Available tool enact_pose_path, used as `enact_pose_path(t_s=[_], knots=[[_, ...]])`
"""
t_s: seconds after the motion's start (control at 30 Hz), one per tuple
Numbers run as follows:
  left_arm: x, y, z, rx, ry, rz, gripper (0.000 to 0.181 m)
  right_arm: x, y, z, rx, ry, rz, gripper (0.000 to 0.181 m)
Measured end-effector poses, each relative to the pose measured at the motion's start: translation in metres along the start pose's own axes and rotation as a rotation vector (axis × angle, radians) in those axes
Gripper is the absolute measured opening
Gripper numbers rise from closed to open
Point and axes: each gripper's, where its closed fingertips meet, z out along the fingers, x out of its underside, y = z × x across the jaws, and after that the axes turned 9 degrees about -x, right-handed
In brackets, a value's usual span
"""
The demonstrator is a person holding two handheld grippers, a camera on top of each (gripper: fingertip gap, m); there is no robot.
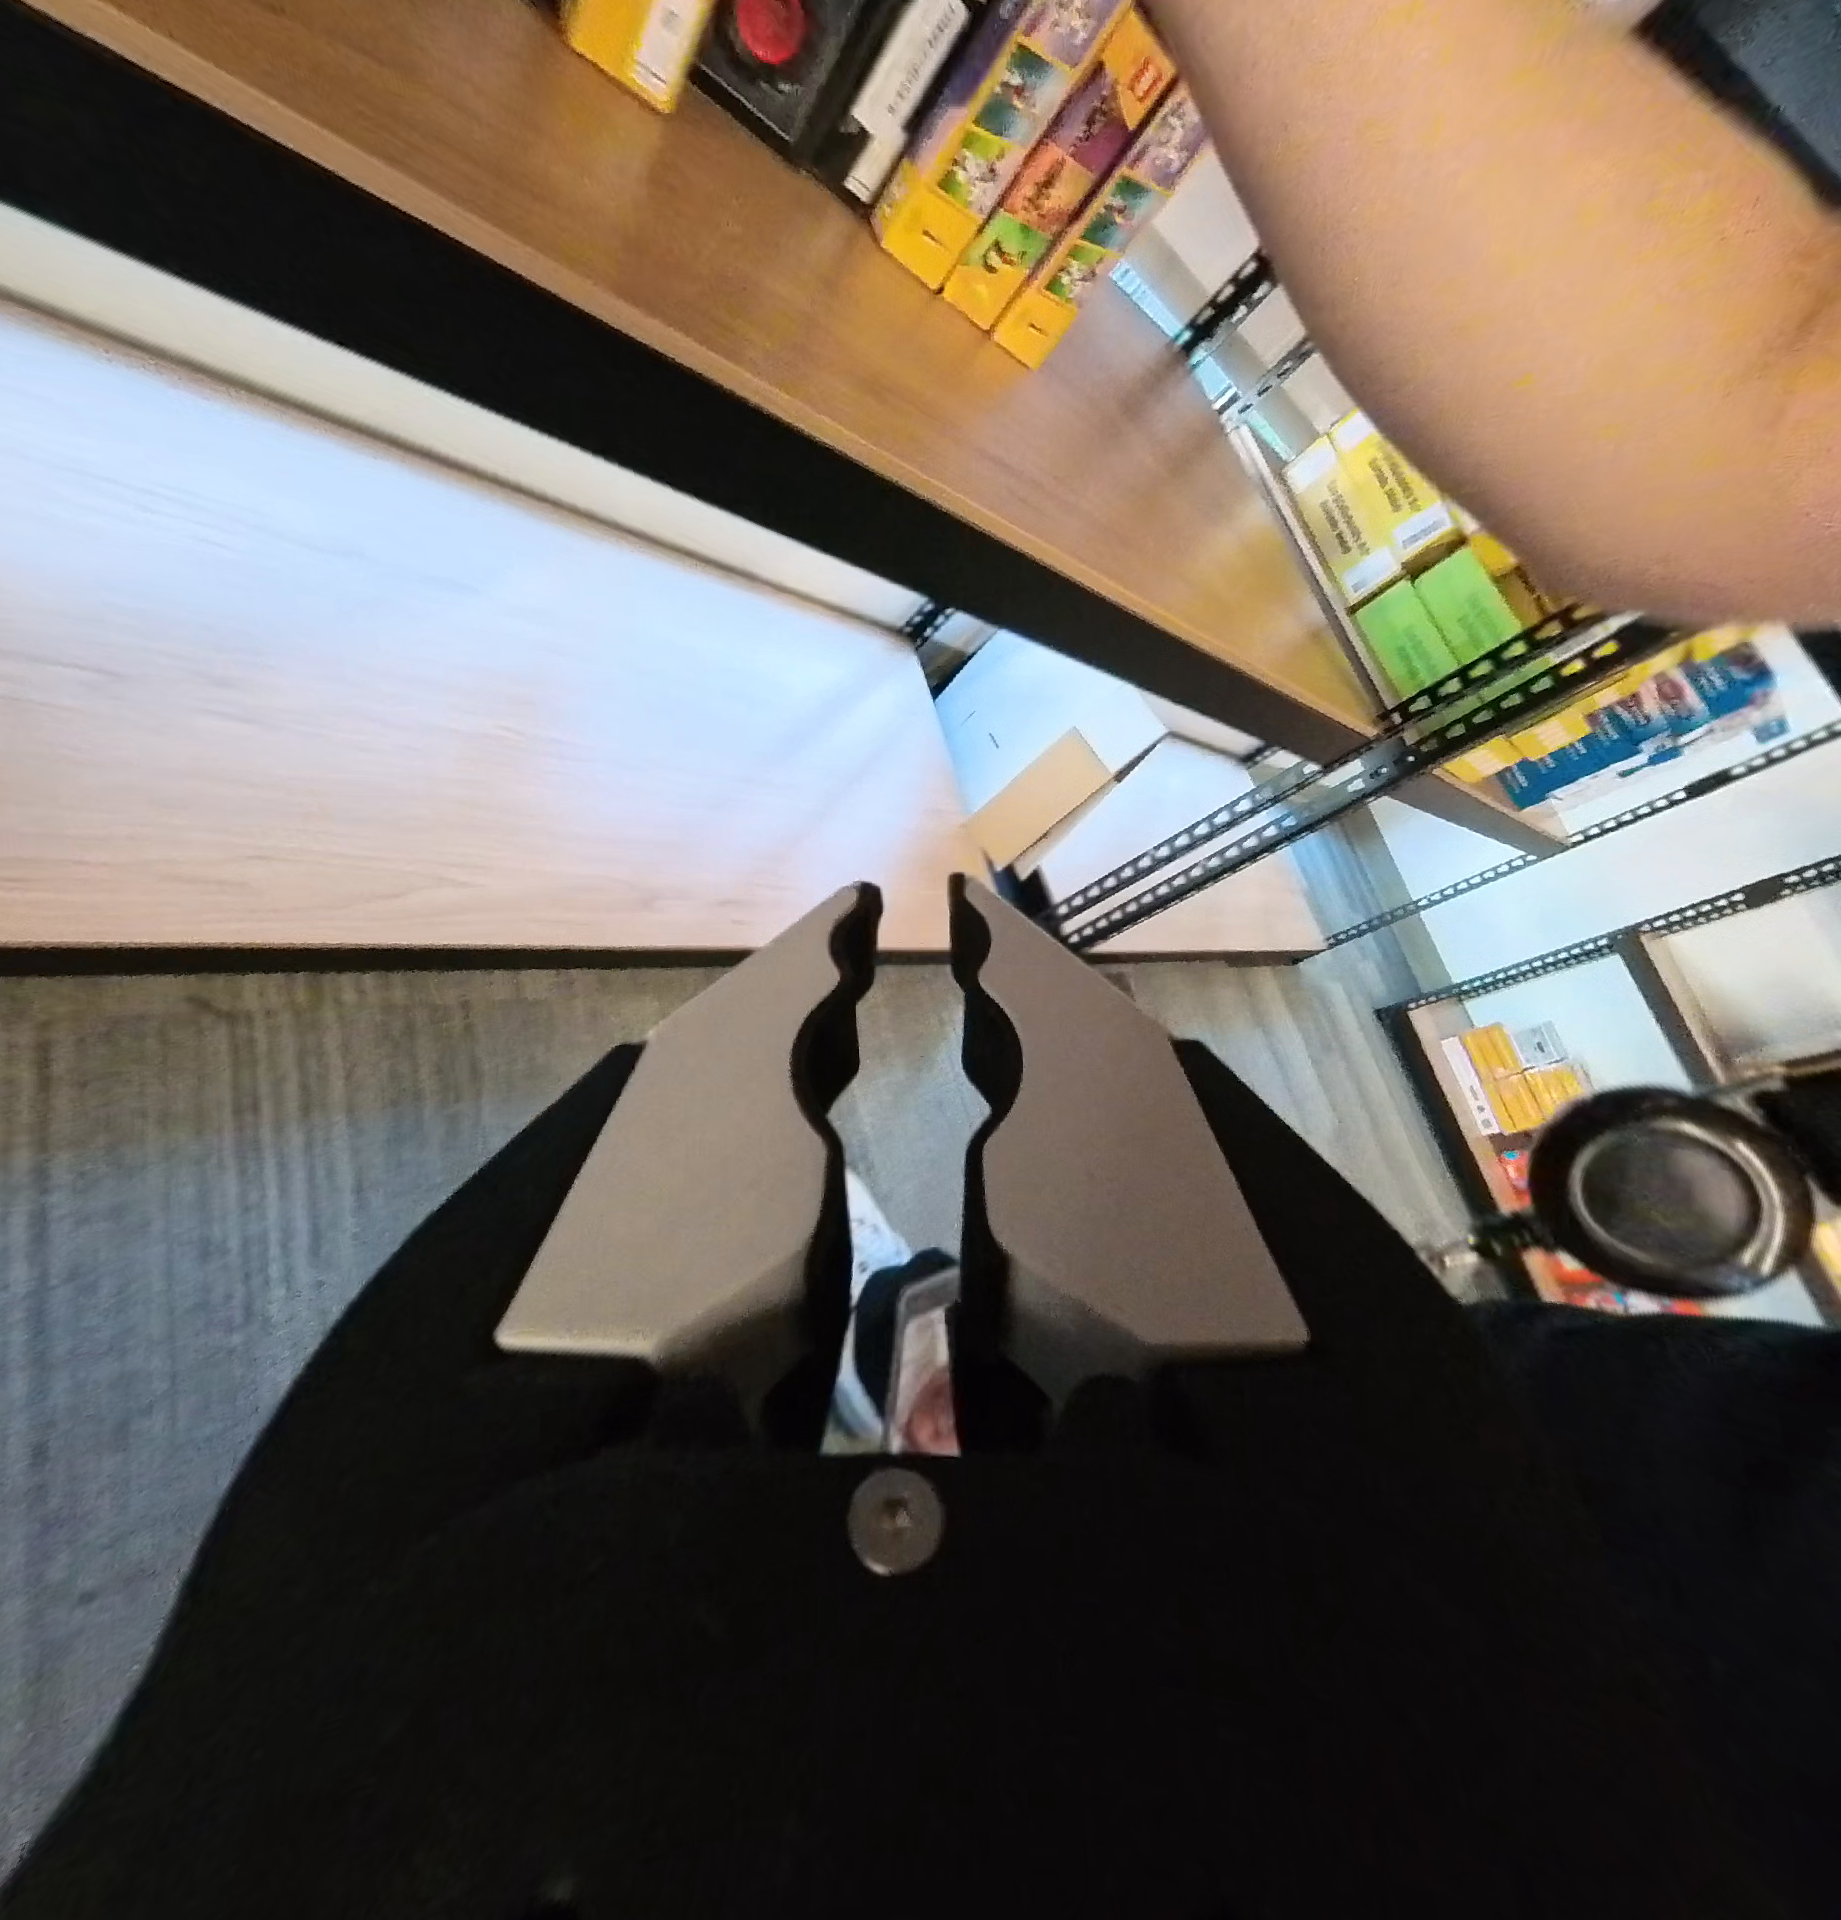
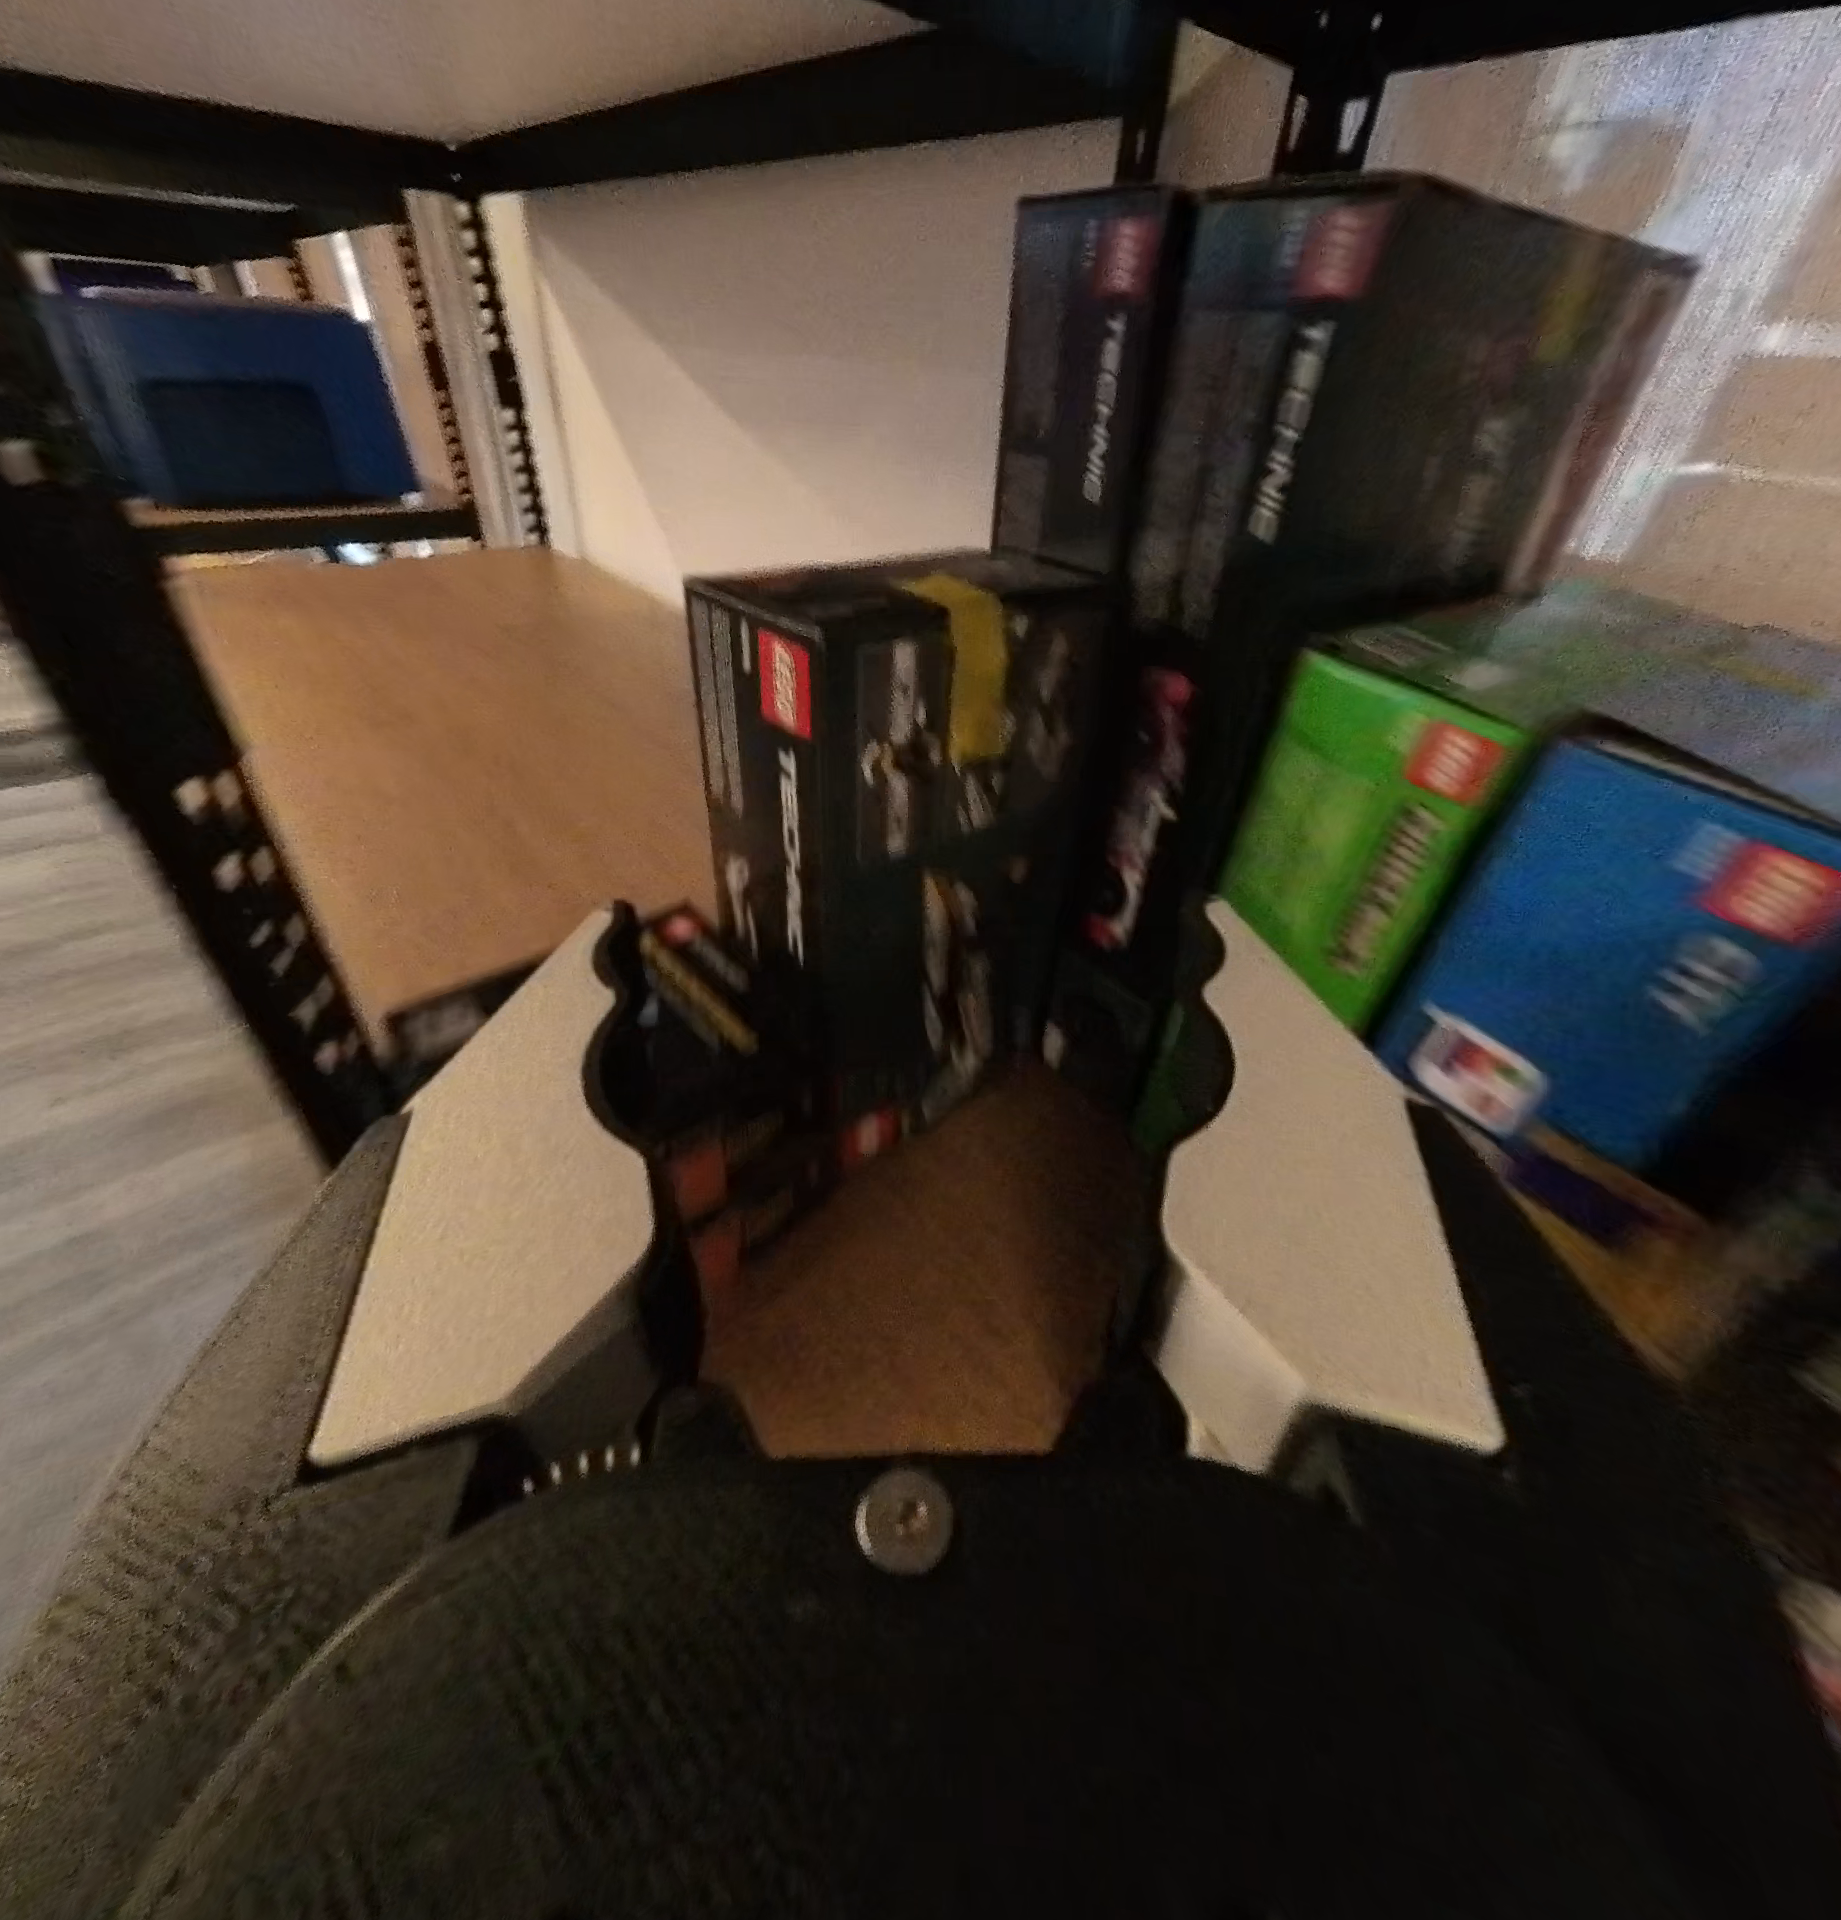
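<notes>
Several boxes crowd the wooden shelf (image 2: pixel 428 727); a black box (image 2: pixel 895 831) stands ahead of the spread right gripper (image 2: pixel 911 935). Printed labels blur. Left gripper (image 1: pixel 914 904) is nearly closed, empty.

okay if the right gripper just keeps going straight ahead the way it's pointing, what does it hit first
Most likely the small black box standing upright on the wooden shelf. The open right gripper points right at it, with bare shelf board between. Blur makes the depth uncertain.

Stockroom: boxed toy sets (image 2: pixel 874 821), metal shelving (image 2: pixel 220 831)
</notes>
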Motion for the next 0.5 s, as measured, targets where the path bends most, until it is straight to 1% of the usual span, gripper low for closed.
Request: enact_pose_path(t_s=[0.07,0.13,0.17,0.2,0.23,0.3,0.33,0.4,0.5], knots=[[-0.003,0.024,-0.031,-0.030,-0.002,0.003,0.011,0.001,0.003,0.068,0.073,-0.009,0.012,0.109],[-0.008,0.046,-0.059,-0.056,-0.024,-0.013,0.011,0.021,-0.010,0.120,0.154,0.049,0.030,0.117],[-0.010,0.055,-0.072,-0.070,-0.044,-0.025,0.011,0.036,-0.014,0.141,0.160,0.096,0.070,0.118],[-0.013,0.063,-0.083,-0.083,-0.066,-0.039,0.011,0.050,-0.013,0.157,0.139,0.126,0.138,0.122],[-0.013,0.070,-0.093,-0.093,-0.084,-0.056,0.011,0.056,-0.008,0.170,0.092,0.130,0.191,0.124],[-0.008,0.084,-0.107,-0.110,-0.102,-0.092,0.011,0.060,-0.011,0.181,0.080,0.116,0.216,0.119],[-0.005,0.091,-0.111,-0.117,-0.105,-0.111,0.011,0.057,-0.009,0.184,0.046,0.104,0.201,0.107],[0.000,0.100,-0.115,-0.121,-0.114,-0.150,0.010,0.057,-0.009,0.186,0.024,0.129,0.168,0.104],[0.003,0.108,-0.117,-0.117,-0.123,-0.175,0.010,0.057,-0.009,0.182,-0.055,0.118,0.161,0.103]])
